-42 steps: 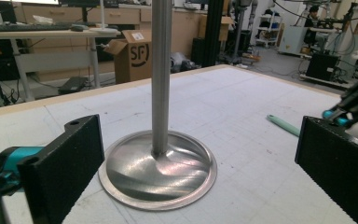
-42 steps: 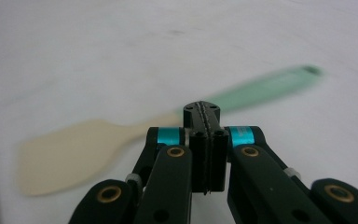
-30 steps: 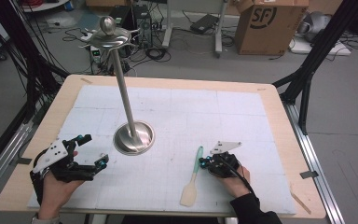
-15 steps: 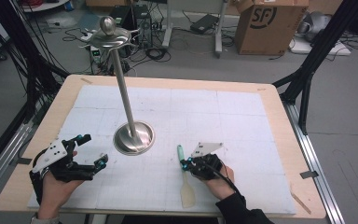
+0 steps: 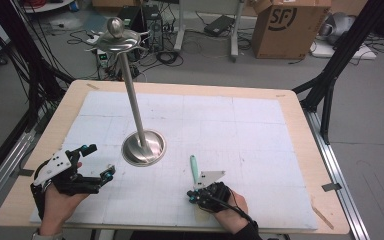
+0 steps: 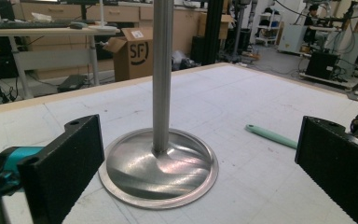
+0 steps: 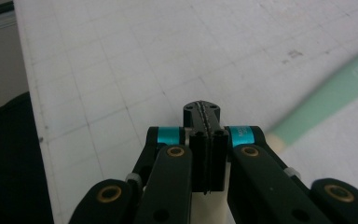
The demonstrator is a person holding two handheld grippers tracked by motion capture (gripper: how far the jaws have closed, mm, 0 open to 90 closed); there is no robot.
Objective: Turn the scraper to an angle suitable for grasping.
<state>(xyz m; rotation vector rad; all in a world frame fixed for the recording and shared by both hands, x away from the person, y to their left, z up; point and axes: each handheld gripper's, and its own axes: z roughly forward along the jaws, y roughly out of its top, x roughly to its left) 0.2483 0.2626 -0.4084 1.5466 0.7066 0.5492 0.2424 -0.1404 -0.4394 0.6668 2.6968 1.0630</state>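
Pressing its jaws together, right gripper [image 7: 207,154]; high view hides that.

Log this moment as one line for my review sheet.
left gripper: open, facing metal stand base, apart | right gripper: shut, empty | spatula: flat on mat beside right gripper

left tool [image 5: 92,165]: black, teal accents, grey plate | right tool [image 7: 205,114]: black links, brass screws, teal bands | dark sleeve [image 5: 247,231]
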